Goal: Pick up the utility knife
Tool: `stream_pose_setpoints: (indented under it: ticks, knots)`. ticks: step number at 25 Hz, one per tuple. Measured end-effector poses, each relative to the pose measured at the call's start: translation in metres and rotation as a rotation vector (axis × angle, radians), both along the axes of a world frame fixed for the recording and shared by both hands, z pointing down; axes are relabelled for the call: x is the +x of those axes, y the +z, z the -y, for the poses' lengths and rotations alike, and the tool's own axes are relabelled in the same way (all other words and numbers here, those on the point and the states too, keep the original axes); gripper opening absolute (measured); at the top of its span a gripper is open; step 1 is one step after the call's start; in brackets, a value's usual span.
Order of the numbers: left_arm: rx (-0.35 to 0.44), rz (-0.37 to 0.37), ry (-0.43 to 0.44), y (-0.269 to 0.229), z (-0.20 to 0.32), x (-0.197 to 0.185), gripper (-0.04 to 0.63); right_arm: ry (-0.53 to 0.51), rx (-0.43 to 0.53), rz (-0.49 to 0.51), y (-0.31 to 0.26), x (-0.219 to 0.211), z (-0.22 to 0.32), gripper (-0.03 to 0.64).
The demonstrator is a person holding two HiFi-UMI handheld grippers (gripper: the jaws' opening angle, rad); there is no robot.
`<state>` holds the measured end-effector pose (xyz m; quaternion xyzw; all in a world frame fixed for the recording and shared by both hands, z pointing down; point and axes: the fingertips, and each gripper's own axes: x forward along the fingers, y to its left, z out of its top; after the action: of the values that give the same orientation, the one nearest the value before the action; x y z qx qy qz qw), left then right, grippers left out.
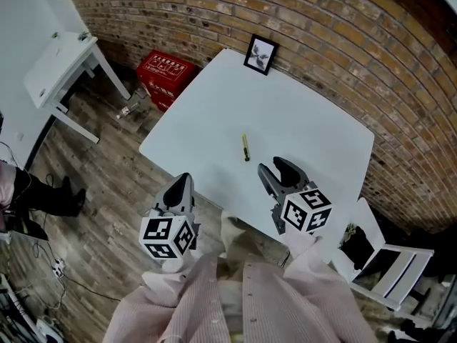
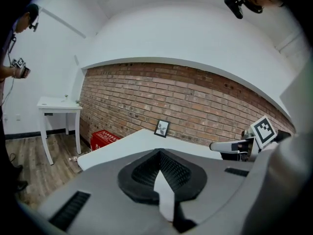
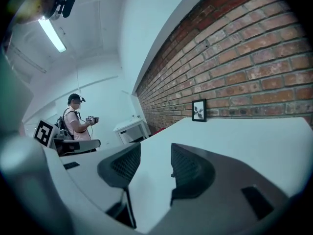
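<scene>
knife (image 1: 245, 147) lies flat near the middle of the white table (image 1: 314, 127), a slim yellow bar, darker at its near end, its length running near to far. right gripper (image 1: 270, 164) hangs just near and right of it, not touching, jaws spread and empty; the right gripper view shows only bare tabletop between them. left gripper (image 1: 183, 181) sits off the table's near-left edge, over the floor, jaws pressed together on nothing. a frame (image 1: 260, 54) stands at the far edge by the brick wall, well apart from the knife, and a red crate (image 1: 166, 70) rests on the floor to the far left.

the knife looks light, stiff and hard-shelled, so it should lift easily without bending. it is low and thin on a smooth top, so it may skid or spin if one jaw reaches it first. the best hold seems to be across its narrow width at mid-body, one jaw on each long side, tips brought down almost to the table before closing. whether the blade is out is too small to tell, so keeping off the ends is wise.
</scene>
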<state>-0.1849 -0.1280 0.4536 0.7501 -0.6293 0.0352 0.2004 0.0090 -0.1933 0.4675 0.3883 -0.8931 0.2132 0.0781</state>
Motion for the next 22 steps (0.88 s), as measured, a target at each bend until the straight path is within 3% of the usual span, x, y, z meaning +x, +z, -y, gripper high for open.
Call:
stream_pose_setpoints:
  ticks: [22]
  knots:
    - [-0.203, -0.028, 0.056, 0.07, 0.109, 0.001, -0.006, -0.049, -0.214, -0.081, 0.082, -0.037, 0.094, 0.196]
